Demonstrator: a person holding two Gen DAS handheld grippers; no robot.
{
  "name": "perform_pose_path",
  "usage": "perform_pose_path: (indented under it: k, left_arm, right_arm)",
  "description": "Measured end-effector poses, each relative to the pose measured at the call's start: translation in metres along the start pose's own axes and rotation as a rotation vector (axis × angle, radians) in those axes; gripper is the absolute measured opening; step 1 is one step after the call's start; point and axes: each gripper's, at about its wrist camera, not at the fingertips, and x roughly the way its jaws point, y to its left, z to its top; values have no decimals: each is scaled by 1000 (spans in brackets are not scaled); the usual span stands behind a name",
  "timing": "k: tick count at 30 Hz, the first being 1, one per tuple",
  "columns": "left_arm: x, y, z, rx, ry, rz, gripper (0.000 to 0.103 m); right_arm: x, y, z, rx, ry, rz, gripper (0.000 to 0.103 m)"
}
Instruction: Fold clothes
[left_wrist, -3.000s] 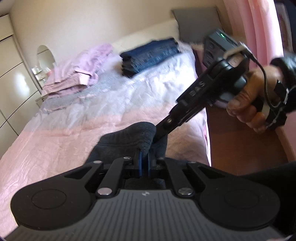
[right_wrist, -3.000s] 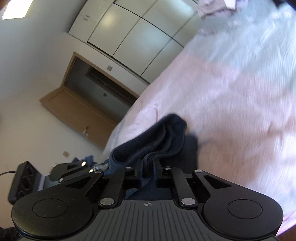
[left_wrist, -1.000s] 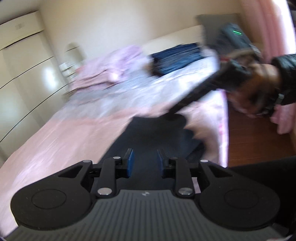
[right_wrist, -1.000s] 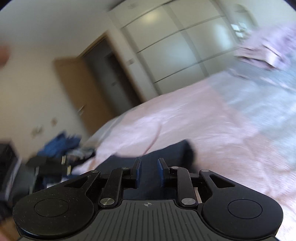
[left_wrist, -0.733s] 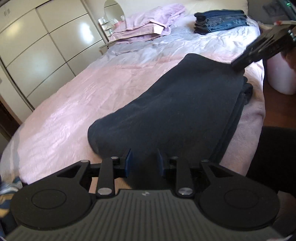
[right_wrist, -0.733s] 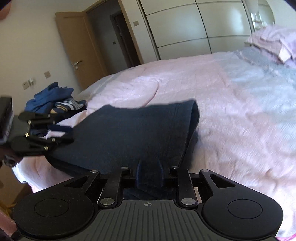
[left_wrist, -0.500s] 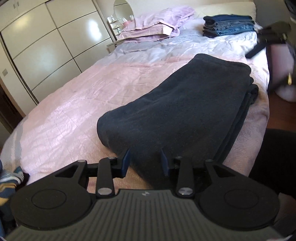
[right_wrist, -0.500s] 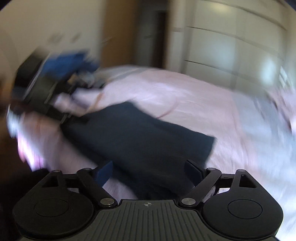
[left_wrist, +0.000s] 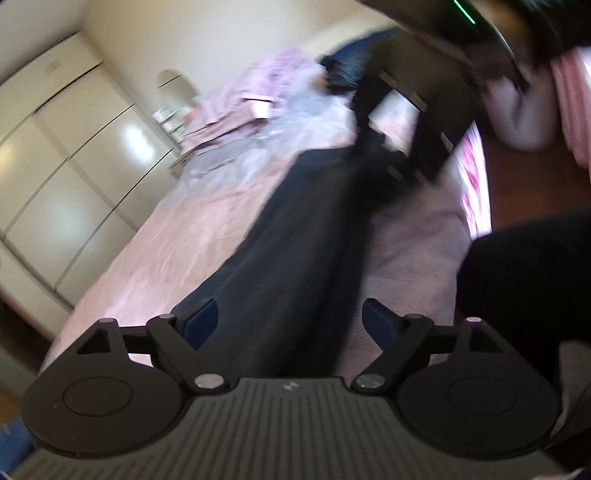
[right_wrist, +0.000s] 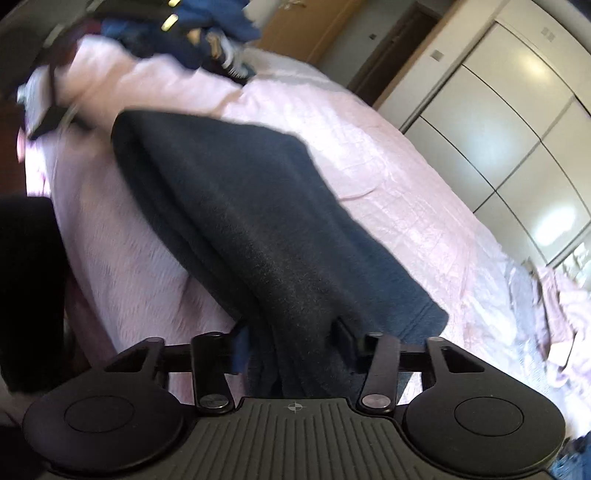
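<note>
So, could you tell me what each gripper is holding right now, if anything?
The left gripper holds nothing; its jaws are opening. The right gripper is closing around the near end of the dark folded garment.

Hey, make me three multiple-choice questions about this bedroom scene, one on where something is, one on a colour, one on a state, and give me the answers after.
1. Where does the dark folded garment lie?
A. On the pink bedspread
B. On the wooden floor
C. Inside the wardrobe

2. What colour are the wardrobe doors?
A. Bright red
B. Glossy cream white
C. Dark green

3. How does the left gripper stand?
A. Jaws clamped shut on a pink pillow
B. Jaws wide apart, pads pressing nothing
C. Jaws holding a hanger

Answers:
1. A, the garment lies flat along the bed's near edge with the bedspread around it.
2. B, the panels are pale and shine with reflected light.
3. B, its jaws are opening, and the garment lies under the gap untouched by the blue pads.
</note>
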Motion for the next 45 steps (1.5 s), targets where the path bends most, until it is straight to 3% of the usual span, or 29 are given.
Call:
perform_pose_path:
  k: [4,7,9,12,14,16,19,22,28,30,34,37,40,43,45]
  left_arm:
    - [45,-23,9,168,83,86,82]
    - [69,-25,10,255,134,134,70]
    - [77,-17,10,234,154,89,51]
    - [80,-3,11,166,165,36,45]
    - [79,6,12,132,166,14,45]
    - [79,11,13,110,170,-3,45]
    - [80,12,16,113,176,-9,45]
    - [80,13,17,113,180,-11,45]
    - [78,16,15,104,176,-17,45]
    - [78,16,14,101,172,-17,46]
    - [77,11,12,127,164,-8,49]
    - [79,0,7,222,164,32,53]
    - [80,-15,-3,384,178,97,53]
    - [86,-20,-13,481,204,140,43]
    - [87,-15,-14,494,200,143,35]
  right_arm:
    - [-11,-17,10,48,-31,8,41]
    - [-16,-20,9,57,-42,12,41]
    - [-16,-17,7,48,-44,13,41]
    - [-19,-3,-3,5,-54,-10,45]
    - [-20,12,-13,-48,-77,-27,65]
    - [-17,28,-16,-108,-99,-41,74]
    - [-4,43,-14,-161,-106,-68,76]
    - [5,38,-10,-134,-125,-78,76]
    - [25,34,-17,-243,-58,-137,75]
    - [30,31,-21,-266,-29,-164,74]
    - [36,22,-23,-262,-7,-180,58]
    - [33,18,-19,-266,3,-189,41]
    - [28,13,-14,-275,10,-195,36]
    - [25,8,-7,-297,14,-199,34]
    - [23,5,-3,-316,9,-201,34]
